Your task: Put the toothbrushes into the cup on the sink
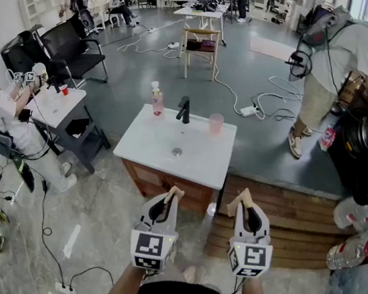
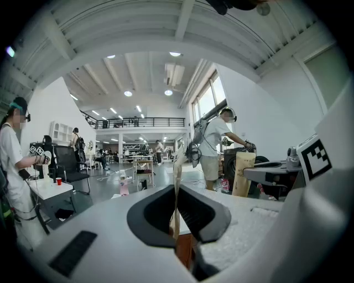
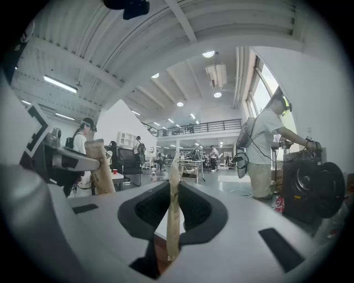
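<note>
Tan-tipped jaws sit nearest me. The left gripper is clenched flat with nothing between its jaws, and the right gripper looks pressed together too, with nothing I can make out in it (its own view shows one tan seam). Beyond both stands the sink, and the pink cup is upright near the far right corner of its white top, right of the black faucet. It lies almost straight ahead of the right jaws and off to the right of the left ones, so I judge the right gripper nearer. I can't find any toothbrushes in these views.
</note>
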Demonstrator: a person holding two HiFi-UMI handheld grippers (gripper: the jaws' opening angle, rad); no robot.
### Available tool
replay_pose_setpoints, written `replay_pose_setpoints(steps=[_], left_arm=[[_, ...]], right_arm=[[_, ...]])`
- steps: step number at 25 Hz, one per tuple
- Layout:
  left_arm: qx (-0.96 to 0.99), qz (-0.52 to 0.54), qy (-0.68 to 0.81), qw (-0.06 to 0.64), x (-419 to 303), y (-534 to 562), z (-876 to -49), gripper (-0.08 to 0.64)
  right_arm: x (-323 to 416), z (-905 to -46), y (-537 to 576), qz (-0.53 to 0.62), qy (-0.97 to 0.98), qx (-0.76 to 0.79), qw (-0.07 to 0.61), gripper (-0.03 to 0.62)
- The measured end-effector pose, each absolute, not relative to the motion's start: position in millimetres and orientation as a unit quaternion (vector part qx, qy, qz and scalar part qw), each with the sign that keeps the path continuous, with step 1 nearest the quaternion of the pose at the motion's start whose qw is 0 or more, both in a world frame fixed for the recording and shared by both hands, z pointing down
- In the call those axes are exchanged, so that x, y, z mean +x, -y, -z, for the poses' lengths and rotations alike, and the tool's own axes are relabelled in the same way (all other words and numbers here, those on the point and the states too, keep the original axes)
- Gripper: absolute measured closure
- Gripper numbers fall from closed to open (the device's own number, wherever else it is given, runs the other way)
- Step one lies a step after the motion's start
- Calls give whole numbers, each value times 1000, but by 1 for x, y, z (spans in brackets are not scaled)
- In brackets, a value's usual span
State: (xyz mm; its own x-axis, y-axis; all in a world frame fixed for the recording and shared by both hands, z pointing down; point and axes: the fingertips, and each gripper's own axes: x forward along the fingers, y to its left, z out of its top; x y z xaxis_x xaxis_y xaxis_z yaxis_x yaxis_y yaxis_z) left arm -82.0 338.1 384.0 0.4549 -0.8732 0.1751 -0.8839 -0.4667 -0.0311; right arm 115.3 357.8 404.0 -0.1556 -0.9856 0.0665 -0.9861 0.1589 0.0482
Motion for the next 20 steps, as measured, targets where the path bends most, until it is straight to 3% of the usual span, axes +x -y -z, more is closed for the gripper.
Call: replay_pose_setpoints(steps=[20], left_arm=[[854, -91, 510, 36, -72, -261, -393, 548]], right_arm=[[123, -413, -281, -3, 755, 654, 35, 541]])
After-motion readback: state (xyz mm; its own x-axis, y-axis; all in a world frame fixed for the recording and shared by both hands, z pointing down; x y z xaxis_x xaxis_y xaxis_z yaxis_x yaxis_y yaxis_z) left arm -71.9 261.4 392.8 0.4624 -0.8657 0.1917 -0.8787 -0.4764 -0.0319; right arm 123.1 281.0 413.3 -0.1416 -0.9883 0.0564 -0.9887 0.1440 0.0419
